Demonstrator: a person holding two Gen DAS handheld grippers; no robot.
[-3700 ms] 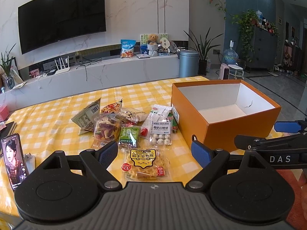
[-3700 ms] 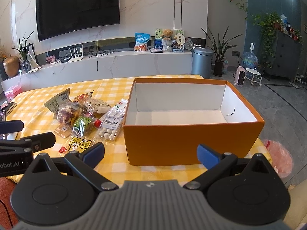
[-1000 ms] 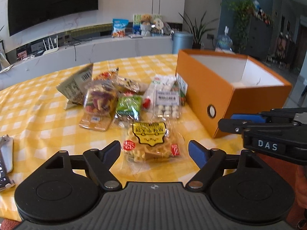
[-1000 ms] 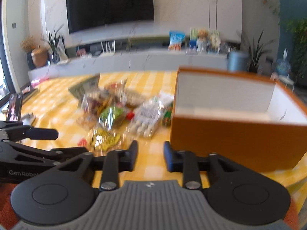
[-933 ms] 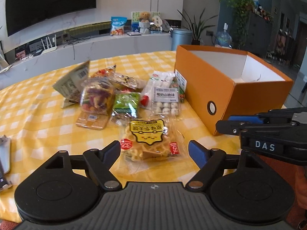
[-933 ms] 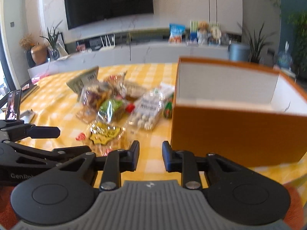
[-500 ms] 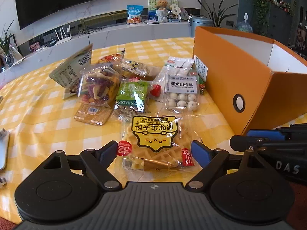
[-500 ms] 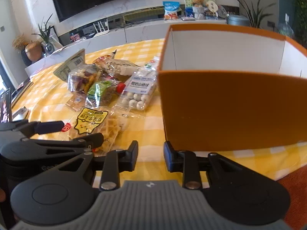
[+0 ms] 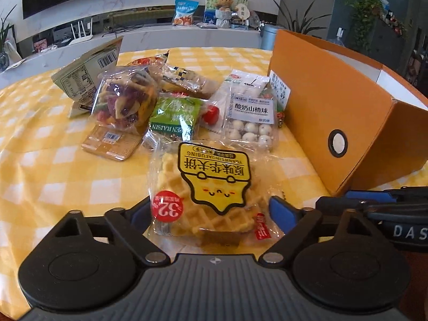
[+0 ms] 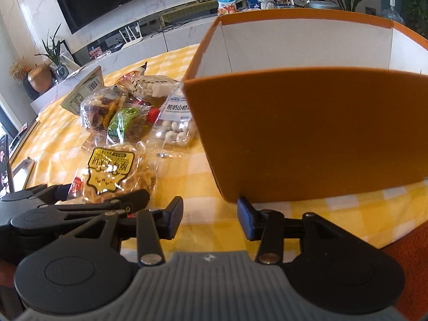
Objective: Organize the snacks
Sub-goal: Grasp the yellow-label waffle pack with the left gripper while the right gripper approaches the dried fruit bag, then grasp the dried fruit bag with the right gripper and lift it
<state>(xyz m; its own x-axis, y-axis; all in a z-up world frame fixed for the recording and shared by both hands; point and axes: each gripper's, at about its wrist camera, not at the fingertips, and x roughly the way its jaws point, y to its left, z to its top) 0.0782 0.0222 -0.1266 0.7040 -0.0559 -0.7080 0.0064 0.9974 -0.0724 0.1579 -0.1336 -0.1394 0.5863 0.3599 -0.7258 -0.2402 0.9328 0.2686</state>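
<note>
A clear waffle pack [image 9: 208, 187] with a yellow label lies on the yellow checked tablecloth [image 9: 40, 160]. My left gripper [image 9: 211, 211] is open, with the pack's near end between its blue fingers but not pressed. Beyond it lie a pack of white balls [image 9: 251, 123], a green raisin pack [image 9: 174, 117] and a bag of mixed dried chips [image 9: 125, 99]. The open orange box [image 9: 334, 101] stands to the right. My right gripper [image 10: 211, 218] is low at the box's [image 10: 307, 133] near corner. Its jaws are opening over bare cloth.
A grey-green pouch [image 9: 88, 72] and a flat biscuit pack [image 9: 112, 144] lie at the pile's left. A phone [image 10: 5, 160] stands at the table's left edge. The table's near edge runs right under both grippers. A TV counter lines the far wall.
Both grippers have sunk toward the table and moved forward. The waffle pack now lies between the left fingers. The right jaws have gone from nearly shut to partly open.
</note>
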